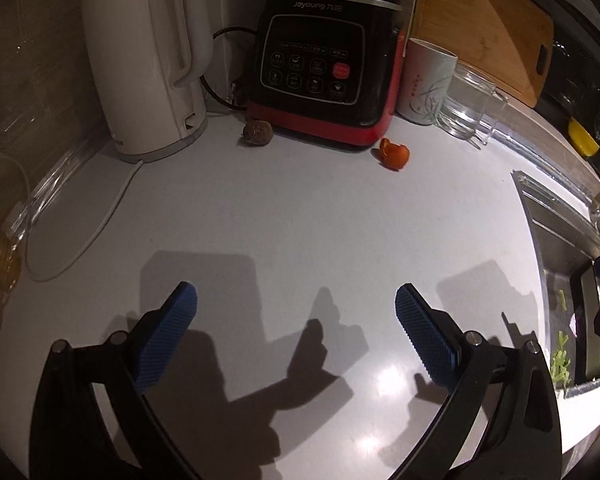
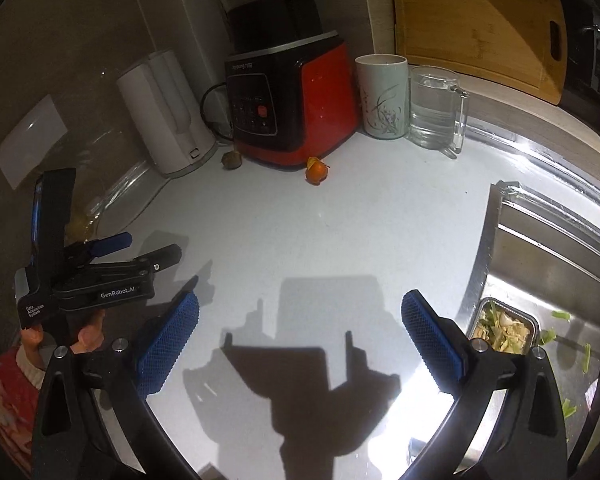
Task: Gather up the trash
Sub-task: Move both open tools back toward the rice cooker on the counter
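An orange peel [image 1: 396, 154] [image 2: 316, 170] lies on the white counter [image 1: 300, 220] by the blender's front corner. A brown shrivelled fruit [image 1: 257, 133] [image 2: 231, 159] sits between the kettle and the blender. My left gripper [image 1: 296, 332] is open and empty, well short of both scraps. It also shows in the right wrist view as the left gripper [image 2: 150, 248], held by a hand at the left. My right gripper [image 2: 300, 340] is open and empty over the counter, near the sink edge. A foil tray [image 2: 532, 322] of vegetable scraps sits in the sink.
Along the back stand a white kettle [image 1: 148, 60] with its cord, a red-black blender [image 1: 324, 64], a ceramic cup [image 1: 426, 80], a glass mug [image 1: 468, 100] and a wooden cutting board [image 1: 484, 20]. The steel sink [image 2: 552, 248] at the right holds loose green scraps [image 2: 560, 314].
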Demonstrator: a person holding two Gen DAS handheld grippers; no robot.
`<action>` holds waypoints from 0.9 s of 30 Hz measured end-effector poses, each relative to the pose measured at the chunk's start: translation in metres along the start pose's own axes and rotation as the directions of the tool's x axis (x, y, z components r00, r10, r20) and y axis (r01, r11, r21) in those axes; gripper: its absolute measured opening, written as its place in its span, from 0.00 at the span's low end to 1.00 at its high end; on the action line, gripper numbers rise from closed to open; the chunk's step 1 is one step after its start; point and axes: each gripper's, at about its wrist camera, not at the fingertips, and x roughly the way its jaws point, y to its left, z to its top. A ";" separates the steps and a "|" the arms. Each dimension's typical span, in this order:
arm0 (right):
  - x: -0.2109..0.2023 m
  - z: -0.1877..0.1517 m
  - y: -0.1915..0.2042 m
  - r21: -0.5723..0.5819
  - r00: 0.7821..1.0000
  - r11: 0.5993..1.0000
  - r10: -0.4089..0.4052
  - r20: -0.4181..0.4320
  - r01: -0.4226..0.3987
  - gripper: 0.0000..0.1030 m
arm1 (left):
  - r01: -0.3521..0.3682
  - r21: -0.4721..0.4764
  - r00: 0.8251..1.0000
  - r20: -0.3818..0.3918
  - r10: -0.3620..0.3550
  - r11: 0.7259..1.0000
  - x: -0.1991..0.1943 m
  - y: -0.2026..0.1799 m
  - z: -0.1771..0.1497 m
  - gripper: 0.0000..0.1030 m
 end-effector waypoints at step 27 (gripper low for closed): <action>0.192 0.115 -0.037 0.022 0.998 0.999 -0.036 -0.047 0.037 0.98 | 0.035 0.049 0.999 0.011 -0.036 0.998 0.154 0.028 0.122 0.89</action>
